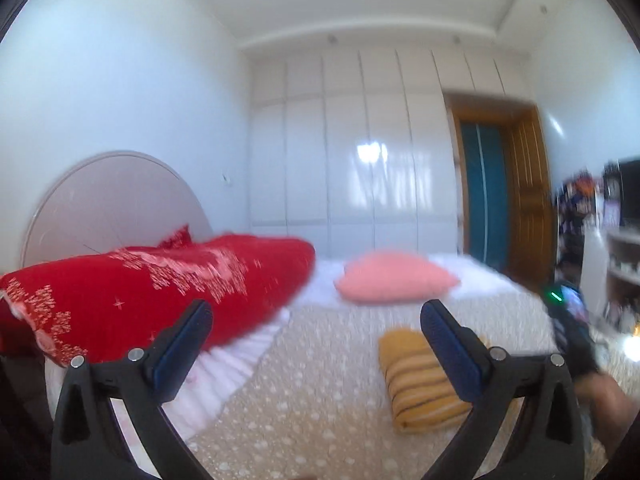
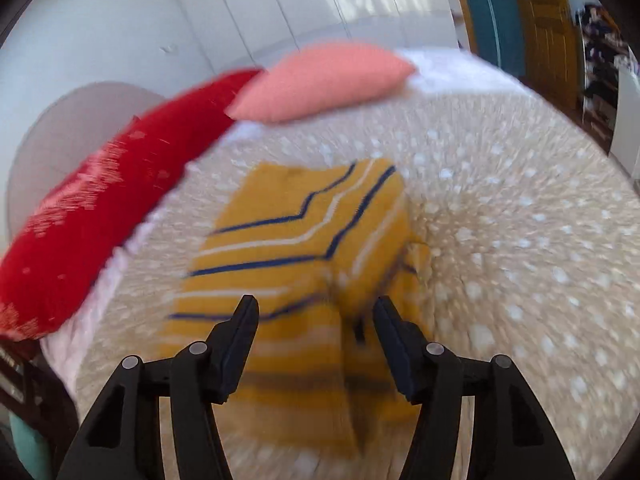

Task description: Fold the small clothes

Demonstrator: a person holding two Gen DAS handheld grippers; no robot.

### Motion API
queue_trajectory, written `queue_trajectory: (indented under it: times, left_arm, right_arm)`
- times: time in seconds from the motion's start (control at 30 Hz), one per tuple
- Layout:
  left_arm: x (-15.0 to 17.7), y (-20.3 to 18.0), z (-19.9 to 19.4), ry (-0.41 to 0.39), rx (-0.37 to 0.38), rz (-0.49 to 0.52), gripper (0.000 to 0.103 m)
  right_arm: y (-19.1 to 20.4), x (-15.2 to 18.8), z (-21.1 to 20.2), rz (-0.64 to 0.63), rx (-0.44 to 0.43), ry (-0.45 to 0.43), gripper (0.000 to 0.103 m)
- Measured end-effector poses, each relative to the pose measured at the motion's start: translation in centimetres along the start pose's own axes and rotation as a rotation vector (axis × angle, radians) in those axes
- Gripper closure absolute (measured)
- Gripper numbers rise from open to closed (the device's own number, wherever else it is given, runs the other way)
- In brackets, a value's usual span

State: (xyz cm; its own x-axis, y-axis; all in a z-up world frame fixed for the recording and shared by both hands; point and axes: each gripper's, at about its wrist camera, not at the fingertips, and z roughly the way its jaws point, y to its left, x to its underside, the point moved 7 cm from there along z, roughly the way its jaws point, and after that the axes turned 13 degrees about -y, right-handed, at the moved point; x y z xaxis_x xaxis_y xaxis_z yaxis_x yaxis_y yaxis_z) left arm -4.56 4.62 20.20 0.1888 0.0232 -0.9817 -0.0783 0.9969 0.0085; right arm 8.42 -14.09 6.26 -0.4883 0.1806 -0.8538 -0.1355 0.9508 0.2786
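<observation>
Both tongs gape empty: right gripper (image 2: 314, 308) reveals the folded yellow garment's (image 2: 296, 248) stripes; left gripper (image 1: 316, 312) shows bed (image 1: 320, 400), wardrobe (image 1: 360, 152).

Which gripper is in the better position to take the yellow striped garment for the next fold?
Probably the right gripper: it is open directly over the yellow striped garment. The left gripper, also open, is off to one side.

Yellow striped garment (image 2: 296, 248) folded, lying flat on bedspread (image 2: 520, 208)
</observation>
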Motion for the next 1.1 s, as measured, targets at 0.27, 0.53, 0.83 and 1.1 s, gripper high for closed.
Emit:
queue_trajectory:
  times: [0.27,0.53,0.83,1.1]
  left_arm:
    - [7.1,-2.8,1.2,0.494,0.142,-0.158,0.0]
    - [5.3,-2.4,-0.6,0.455,0.122,-0.161,0.0]
    - [4.9,-2.0,-2.7,0.461,0.034,0.0,0.0]
    - [9.8,-3.6,-3.6,0.563,0.089,0.115,0.0]
  right_arm:
    - [0.8,2.1,-12.3,-0.049,0.113,-0.197,0.017]
    - [-0.1,3.1,-16.4,-0.065,0.215,-0.179,0.016]
    - [4.3,3.7,-15.6,-0.13,0.177,-0.129,0.015]
    - [6.4,6.2,-13.0,-0.189,0.173,-0.053,0.014]
